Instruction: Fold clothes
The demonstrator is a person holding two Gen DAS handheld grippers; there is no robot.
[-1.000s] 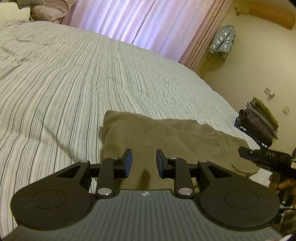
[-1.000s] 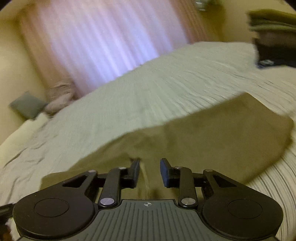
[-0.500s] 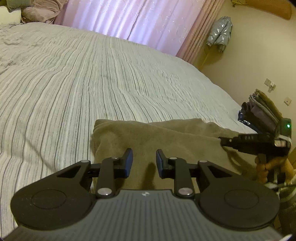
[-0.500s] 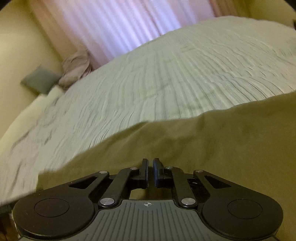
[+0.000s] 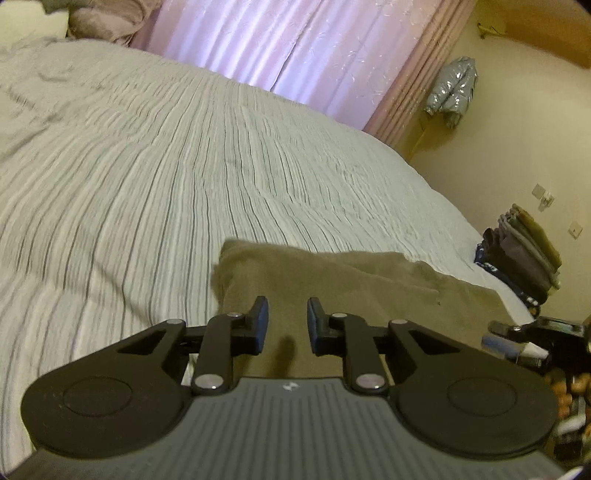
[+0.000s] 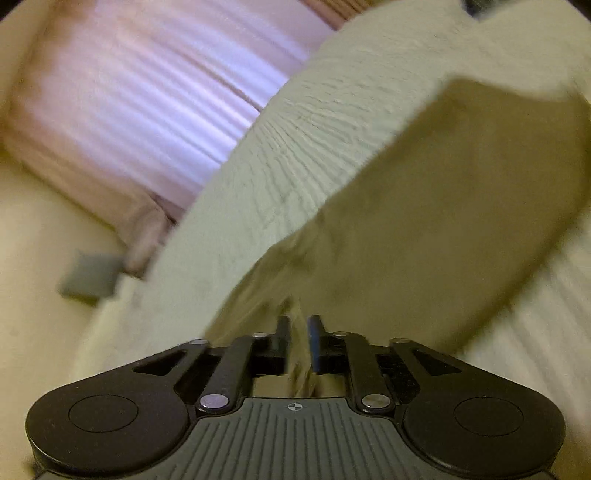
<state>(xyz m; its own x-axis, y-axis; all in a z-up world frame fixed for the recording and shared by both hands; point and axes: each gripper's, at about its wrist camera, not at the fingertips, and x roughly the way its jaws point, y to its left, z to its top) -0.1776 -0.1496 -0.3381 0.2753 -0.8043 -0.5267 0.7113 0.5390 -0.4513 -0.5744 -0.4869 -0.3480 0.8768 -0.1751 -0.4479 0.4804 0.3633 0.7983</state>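
Left claw [image 5: 284, 319]: jaws apart, nothing between them, poised over the near end of the olive-brown folded garment [image 5: 354, 280]; they have just narrowed a little. Right claw [image 6: 298, 339]: jaws have just been opening, a ridge of the same cloth stands in the gap; whether the pads press on it I cannot tell, the view is smeared.

Garment lies flat on the striped bedspread [image 5: 155, 192], at the bed's near right corner, upper layer stepped back from the lower along the right.

Risk, as I judge it: with the right jaws widening, the pinched fold may slip out and the layers slide askew. The soft cover could also bunch up and get caught with the cloth.

Further off: a stack of folded clothes [image 5: 524, 251] past the bed's right edge, a silver jacket [image 5: 452, 86] hanging by the pink curtain [image 5: 295, 48], pillows [image 5: 107, 14] at the far left corner. Nothing blocks the garment.
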